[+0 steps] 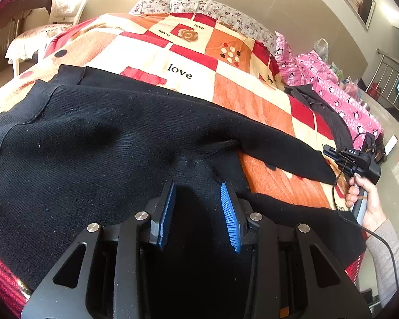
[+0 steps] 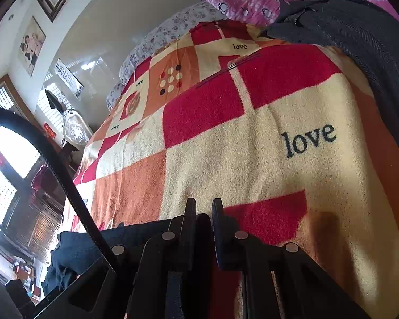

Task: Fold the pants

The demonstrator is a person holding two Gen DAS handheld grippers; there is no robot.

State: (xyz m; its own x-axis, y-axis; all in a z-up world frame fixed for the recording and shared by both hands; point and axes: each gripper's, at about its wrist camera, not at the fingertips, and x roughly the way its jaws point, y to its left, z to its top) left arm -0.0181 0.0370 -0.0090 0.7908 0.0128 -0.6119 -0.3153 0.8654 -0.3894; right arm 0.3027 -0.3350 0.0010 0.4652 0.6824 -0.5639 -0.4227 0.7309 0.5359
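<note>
Black knit pants [image 1: 93,146] lie spread across a checkered "love" blanket [image 1: 252,98] on a bed, waistband at the left and both legs running to the right. My left gripper [image 1: 198,188] hovers just below the crotch, its blue pads [image 1: 230,212] apart with only flat fabric beneath them. My right gripper [image 1: 332,151], held by a hand, sits at the far leg's end. In the right wrist view its fingers [image 2: 190,212] stand almost together, with dark pants fabric [image 2: 135,232] running in from the left and bunched between them; my right gripper [image 2: 202,206] is low over the blanket [image 2: 226,159].
A dark grey garment [image 2: 359,40] and pink penguin-print bedding [image 1: 340,95] lie along the bed's right side. Flowered pillows [image 1: 212,8] are at the head. A chair [image 1: 63,5] stands beyond the bed on the left. A black cable [image 2: 53,159] arcs past my right gripper.
</note>
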